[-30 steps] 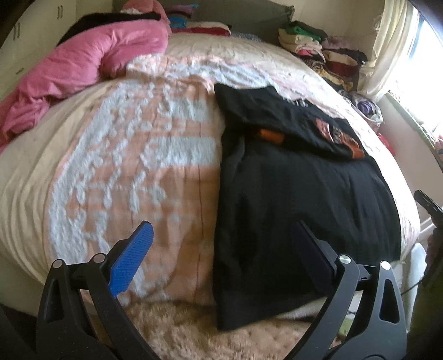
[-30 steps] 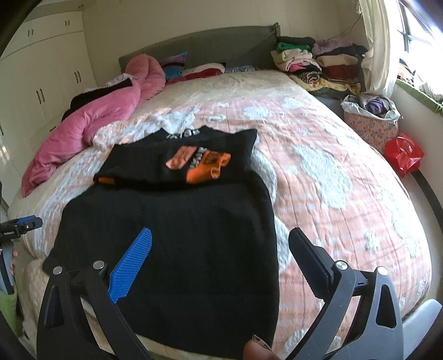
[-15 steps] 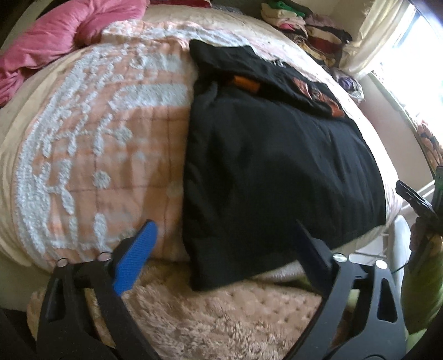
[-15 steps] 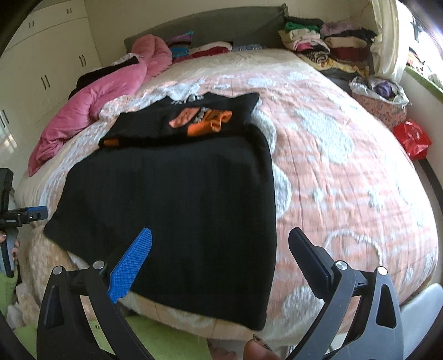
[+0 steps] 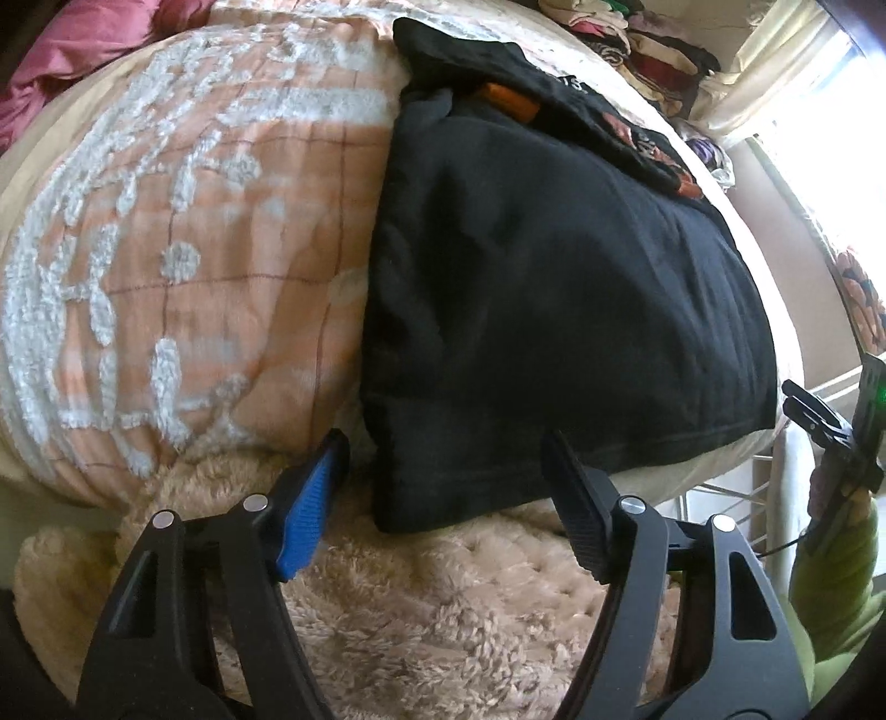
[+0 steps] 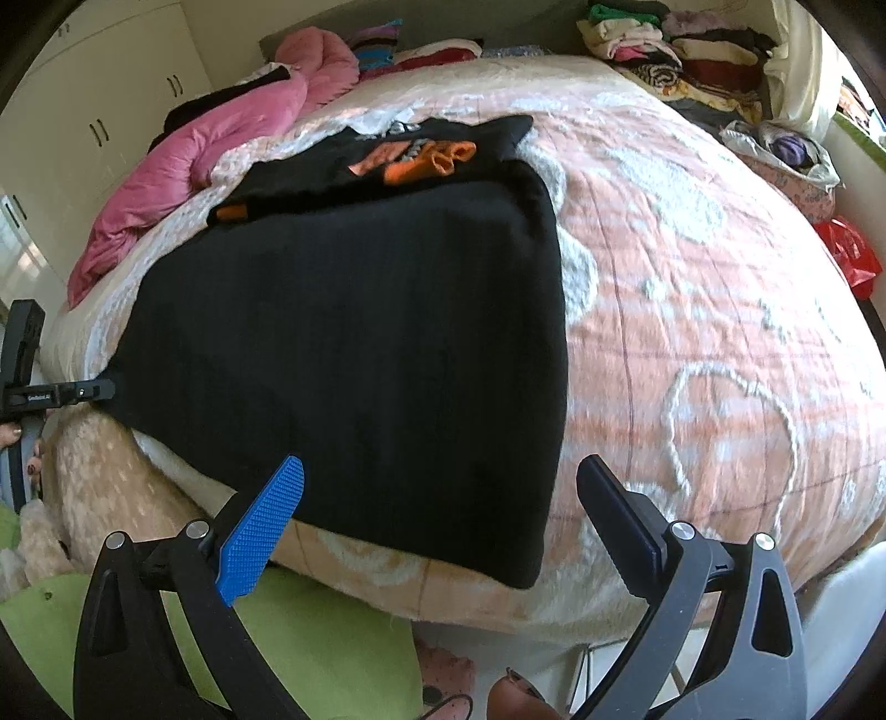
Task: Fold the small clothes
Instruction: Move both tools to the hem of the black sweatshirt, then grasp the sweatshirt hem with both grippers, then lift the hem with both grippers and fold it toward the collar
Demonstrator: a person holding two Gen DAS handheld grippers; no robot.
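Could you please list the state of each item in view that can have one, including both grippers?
black shirt: spread flat on the bed, top part folded down, hem hanging over the near edge.
left gripper: jaws open and just been closing, straddling the shirt's hem corner, not pressing it.
right gripper: jaws open, at the other hem corner, nothing gripped.
pink duvet: bunched up at the far side.
clothes pile: stacked, folded.

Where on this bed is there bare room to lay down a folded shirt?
Bare quilt lies between the black shirt and the bed's window-side edge, and again between the shirt and the pink duvet. The headboard end is crowded with stacked clothes.
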